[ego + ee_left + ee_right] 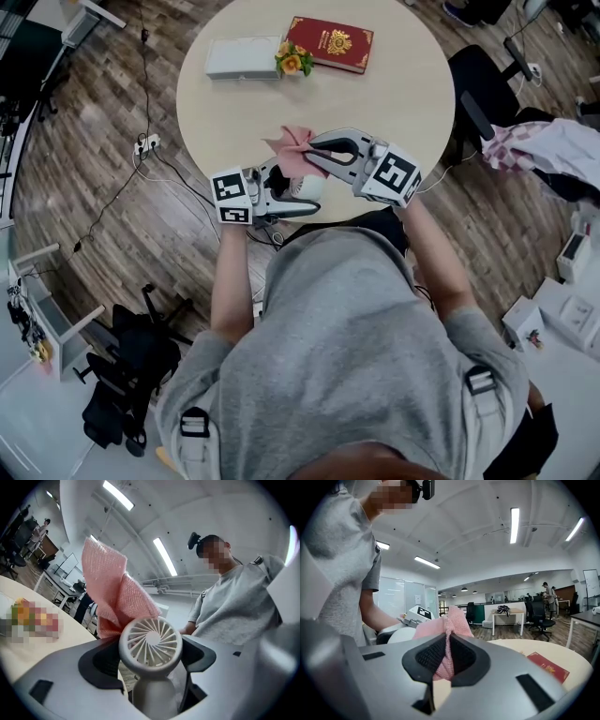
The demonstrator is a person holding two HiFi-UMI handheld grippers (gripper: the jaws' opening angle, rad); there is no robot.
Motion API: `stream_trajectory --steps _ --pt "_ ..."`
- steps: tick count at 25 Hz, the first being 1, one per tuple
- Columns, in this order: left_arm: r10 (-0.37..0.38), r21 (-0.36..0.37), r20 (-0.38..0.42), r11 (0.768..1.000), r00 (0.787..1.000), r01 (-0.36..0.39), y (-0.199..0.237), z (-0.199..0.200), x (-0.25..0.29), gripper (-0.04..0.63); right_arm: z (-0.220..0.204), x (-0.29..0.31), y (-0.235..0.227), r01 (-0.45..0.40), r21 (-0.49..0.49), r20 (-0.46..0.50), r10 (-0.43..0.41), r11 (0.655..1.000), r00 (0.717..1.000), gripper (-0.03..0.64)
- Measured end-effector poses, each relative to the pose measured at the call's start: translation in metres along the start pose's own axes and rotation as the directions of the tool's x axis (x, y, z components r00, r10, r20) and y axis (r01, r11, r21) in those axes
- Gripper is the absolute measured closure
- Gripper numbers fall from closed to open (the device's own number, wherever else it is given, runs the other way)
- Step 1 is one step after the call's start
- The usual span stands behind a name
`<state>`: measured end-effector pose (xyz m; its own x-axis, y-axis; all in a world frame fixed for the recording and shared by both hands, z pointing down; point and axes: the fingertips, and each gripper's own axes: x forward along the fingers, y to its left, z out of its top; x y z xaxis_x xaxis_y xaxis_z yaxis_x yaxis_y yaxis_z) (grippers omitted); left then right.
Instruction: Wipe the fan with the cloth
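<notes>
Over the near edge of the round table (394, 103), my left gripper (296, 193) is shut on a small white fan (307, 187). In the left gripper view the fan's round grille (151, 644) faces the camera and its neck sits between the jaws of the left gripper (151, 667). A pink cloth (112, 592) touches the grille's upper left rim from behind. My right gripper (315, 161) is shut on that cloth (292, 148) and holds it just above the fan. In the right gripper view, the cloth (445, 625) is pinched between the jaws of the right gripper (446, 656).
At the table's far side lie a red book (330, 43), a white box (242, 57) and a small flower (292, 61). A black chair (478, 94) and a heap of fabric (553, 150) are to the right. A power strip (147, 143) and cables lie on the floor at the left.
</notes>
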<state>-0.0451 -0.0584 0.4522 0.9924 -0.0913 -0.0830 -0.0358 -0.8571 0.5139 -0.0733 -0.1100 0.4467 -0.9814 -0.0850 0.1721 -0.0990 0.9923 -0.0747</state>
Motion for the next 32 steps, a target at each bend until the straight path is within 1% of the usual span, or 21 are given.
stream_trajectory --steps 4,8,9,11,14,16,18,21,23,25,28,32 --pt "-0.030 -0.022 0.099 0.999 0.995 0.033 -0.001 0.014 -0.006 0.221 -0.007 -0.007 -0.001 0.013 0.012 0.005 -0.013 1.000 1.000 0.587" --pt "-0.058 -0.054 0.123 0.996 0.991 0.065 -0.001 0.014 -0.008 0.221 -0.005 -0.015 0.004 -0.004 0.049 0.028 0.003 0.999 1.000 0.588" --pt "-0.073 -0.061 0.116 0.995 0.991 0.081 -0.002 0.013 -0.008 0.221 -0.003 -0.018 0.007 -0.026 0.063 0.046 0.023 0.998 0.999 0.586" --pt "-0.123 -0.073 0.089 0.989 0.988 0.130 -0.009 0.010 -0.004 0.221 0.002 -0.021 0.012 -0.100 0.119 0.090 0.090 0.988 0.992 0.588" --pt "-0.216 -0.087 0.060 0.971 0.974 0.221 -0.022 0.010 0.002 0.221 0.008 -0.022 0.017 -0.223 0.201 0.135 0.198 0.954 0.971 0.588" --pt "-0.254 -0.094 0.046 0.962 0.966 0.257 -0.028 0.011 0.006 0.221 0.011 -0.023 0.019 -0.259 0.220 0.146 0.231 0.940 0.962 0.588" --pt "-0.275 -0.094 0.047 0.956 0.960 0.278 -0.032 0.013 0.008 0.221 0.014 -0.022 0.020 -0.271 0.223 0.151 0.242 0.936 0.959 0.588" --pt "-0.292 -0.085 0.070 0.951 0.954 0.298 -0.036 0.020 0.007 0.221 0.012 -0.019 0.018 -0.258 0.209 0.136 0.233 0.943 0.963 0.587" --pt "-0.289 -0.085 0.108 0.951 0.951 0.299 -0.034 0.024 0.003 0.221 0.011 -0.019 0.014 -0.229 0.202 0.144 0.202 0.952 0.969 0.588" --pt "-0.274 -0.088 0.177 0.952 0.945 0.292 -0.028 0.029 -0.004 0.221 0.013 -0.020 0.010 -0.189 0.203 0.163 0.157 0.961 0.974 0.588" --pt "-0.235 -0.096 0.298 0.957 0.925 0.274 -0.017 0.037 -0.016 0.221 0.013 -0.022 0.008 -0.152 0.223 0.197 0.108 0.963 0.974 0.588" --pt "-0.198 -0.119 0.391 0.958 0.899 0.262 -0.007 0.038 -0.023 0.221 0.009 -0.022 0.009 -0.108 0.236 0.210 0.057 0.966 0.976 0.588"
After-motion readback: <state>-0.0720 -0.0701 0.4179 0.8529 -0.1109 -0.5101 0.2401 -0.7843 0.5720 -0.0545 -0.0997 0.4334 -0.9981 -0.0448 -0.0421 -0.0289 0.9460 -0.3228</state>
